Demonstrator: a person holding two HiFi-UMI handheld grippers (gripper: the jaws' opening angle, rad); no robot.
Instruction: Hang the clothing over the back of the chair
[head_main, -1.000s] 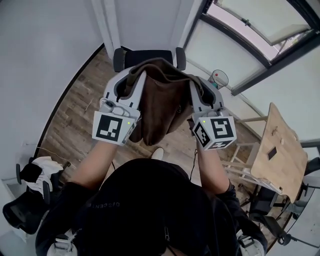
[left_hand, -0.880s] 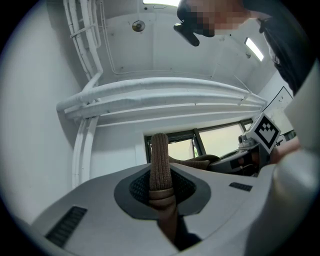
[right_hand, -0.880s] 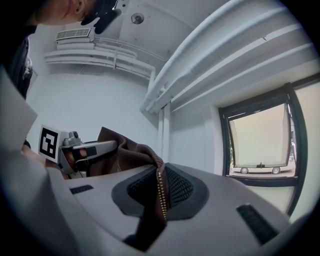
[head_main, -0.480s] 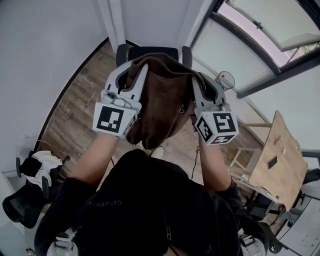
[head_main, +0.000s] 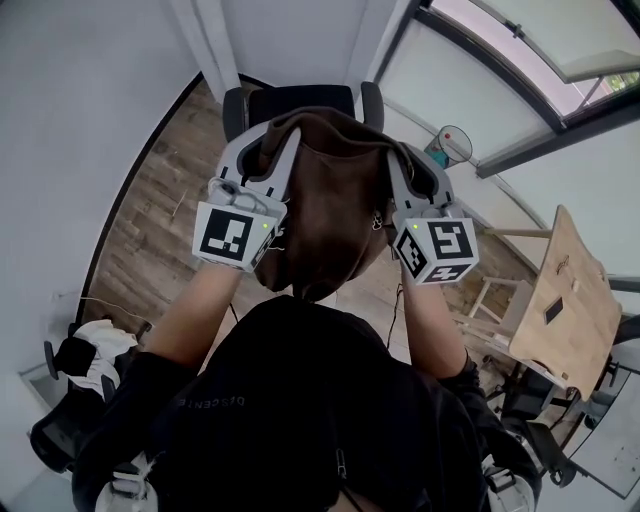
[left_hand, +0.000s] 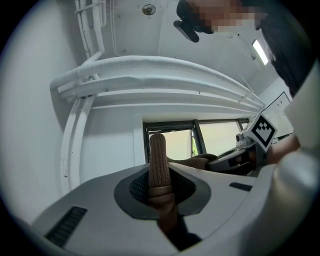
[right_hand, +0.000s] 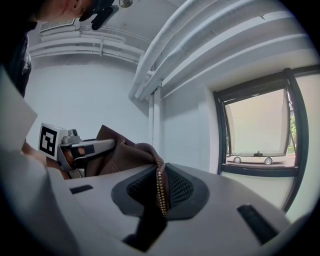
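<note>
Head view: brown jacket (head_main: 330, 210) stretched between both tools, just over far black chair (head_main: 300, 100).
Left tool (head_main: 268, 150): closed tight on ribbed hem.
Right tool (head_main: 405, 165): closed tight on zipper edge.

Left of the pale wooden rectangular table (head_main: 565, 300) sits a round white red-dotted gadget (head_main: 454, 143); farther left, brown plank flooring (head_main: 150, 235).

The brown fabric jacket (head_main: 335, 200) has a ribbed knit edge (left_hand: 159, 160) and gold zipper teeth (right_hand: 161, 192). The pale grey left gripper (head_main: 272, 145) and right gripper (head_main: 397, 158) carry black-and-white square markers. The black chair (head_main: 300, 100) stands on a brown wood-plank floor (head_main: 150, 230).
</note>
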